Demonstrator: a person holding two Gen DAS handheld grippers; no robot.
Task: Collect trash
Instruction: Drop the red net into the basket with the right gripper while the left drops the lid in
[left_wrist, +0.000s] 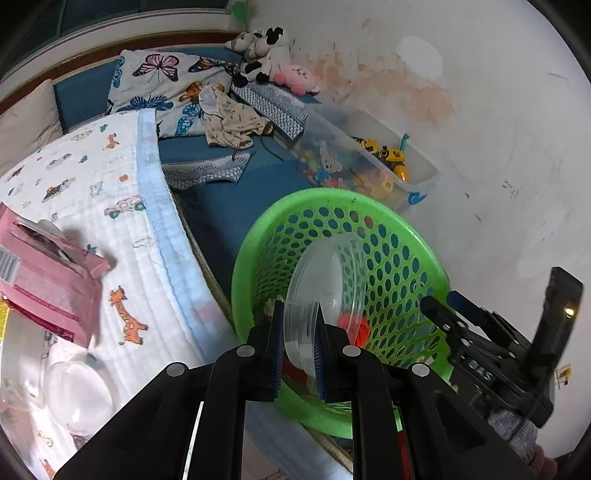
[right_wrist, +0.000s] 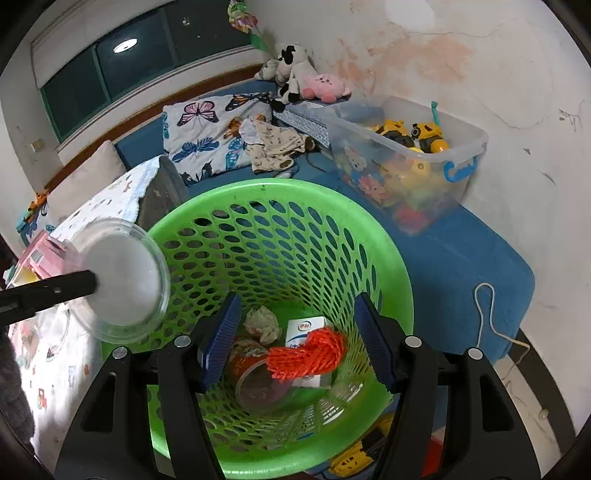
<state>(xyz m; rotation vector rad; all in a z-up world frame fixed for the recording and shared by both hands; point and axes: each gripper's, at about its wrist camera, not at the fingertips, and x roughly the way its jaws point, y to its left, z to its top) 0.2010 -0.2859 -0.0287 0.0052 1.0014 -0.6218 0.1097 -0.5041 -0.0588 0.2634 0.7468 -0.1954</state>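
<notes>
While clamped edge-on in the nearly closed left gripper, clear plastic lid hangs at the rim of green basket, at 9 o'clock in the right wrist view, probably for dropping in. Right gripper gapes empty above; inside: red netting, crumpled paper, small carton, clear cup.

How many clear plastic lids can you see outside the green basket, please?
2: one clear plastic lid is pinched in the left gripper over the green basket; another lid lies on the white quilt at lower left. More may be hidden.
</notes>
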